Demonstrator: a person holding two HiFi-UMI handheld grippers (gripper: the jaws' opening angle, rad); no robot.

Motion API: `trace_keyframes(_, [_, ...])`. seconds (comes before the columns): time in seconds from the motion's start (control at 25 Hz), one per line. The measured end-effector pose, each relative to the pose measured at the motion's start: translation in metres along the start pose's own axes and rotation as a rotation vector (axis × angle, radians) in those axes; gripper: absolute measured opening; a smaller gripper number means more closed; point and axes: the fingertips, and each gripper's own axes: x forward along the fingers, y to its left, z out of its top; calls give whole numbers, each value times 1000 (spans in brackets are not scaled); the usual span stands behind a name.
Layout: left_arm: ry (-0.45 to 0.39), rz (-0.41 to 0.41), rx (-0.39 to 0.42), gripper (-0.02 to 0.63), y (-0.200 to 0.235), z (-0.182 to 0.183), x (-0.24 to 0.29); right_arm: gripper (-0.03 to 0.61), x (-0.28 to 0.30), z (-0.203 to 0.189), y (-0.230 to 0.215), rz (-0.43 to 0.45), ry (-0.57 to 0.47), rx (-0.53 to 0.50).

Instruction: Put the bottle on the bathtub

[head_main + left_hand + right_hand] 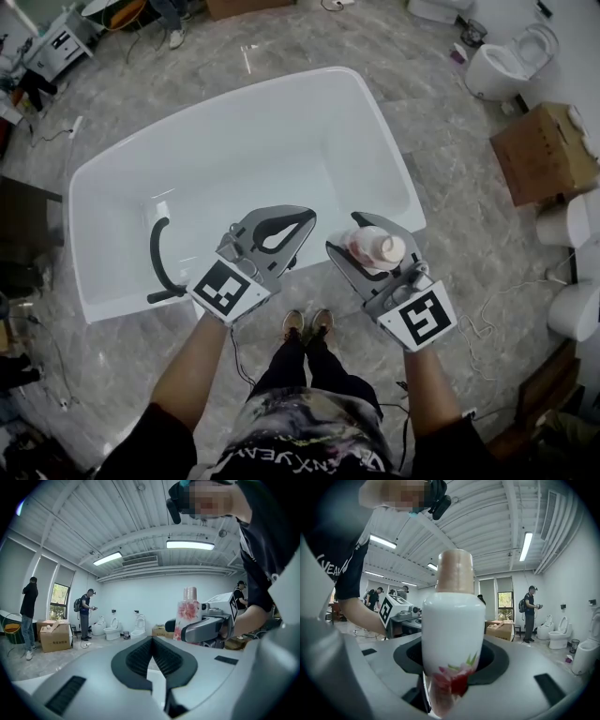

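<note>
The bottle (377,249) is white with a red flower print and a pinkish cap, and it stands upright. My right gripper (367,238) is shut on it, over the near right rim of the white bathtub (373,111). In the right gripper view the bottle (452,630) fills the middle, clamped low between the jaws of the right gripper (451,660). My left gripper (302,225) hangs beside it over the tub's near edge, jaws together and empty. The left gripper view shows the left gripper (151,641) with its tips meeting, and the bottle (188,613) in the right gripper (206,627) beyond.
A black curved hose (157,255) lies in the tub's near left corner. A toilet (506,61) and a cardboard box (546,150) stand on the marble floor at the right. My shoes (306,324) are close to the tub's front. Other people stand far off.
</note>
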Motion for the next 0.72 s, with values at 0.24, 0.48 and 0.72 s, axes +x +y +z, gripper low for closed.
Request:
trace_keyframes(0.24, [-1, 25, 2, 11, 1, -13, 7, 215, 1, -19, -5, 15, -2, 19])
trace_keyframes(0.48, [-8, 49, 1, 11, 2, -32, 11, 215, 2, -41, -12, 3, -8, 17])
trace_keyframes(0.72, [-24, 66, -11, 11, 1, -51, 15, 215, 0, -61, -17, -24, -2, 9])
